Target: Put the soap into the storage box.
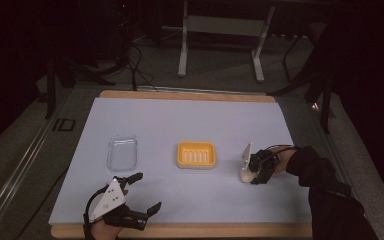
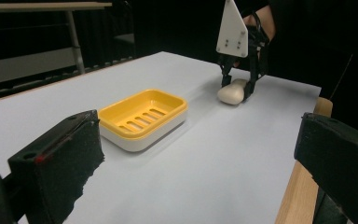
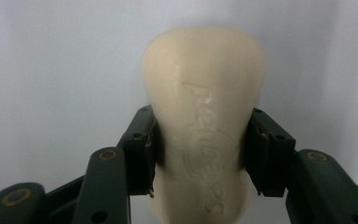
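Observation:
A cream bar of soap (image 3: 203, 121) lies on the white mat, right of centre (image 1: 247, 174). My right gripper (image 3: 200, 154) points down at it, and both black pads press on the bar's sides; the same grip shows in the left gripper view (image 2: 237, 88). A yellow soap dish (image 1: 196, 154) with a slotted insert sits in the middle of the mat (image 2: 142, 116), a short way left of the soap. My left gripper (image 1: 147, 192) rests near the front left edge with its jaws spread wide and nothing between them (image 2: 205, 158).
A clear plastic lid or tray (image 1: 122, 152) lies left of the soap dish. The white mat (image 1: 180, 120) covers a wooden board whose front edge (image 1: 180, 231) runs close to my left hand. A metal frame stand (image 1: 220, 30) is on the floor beyond the table.

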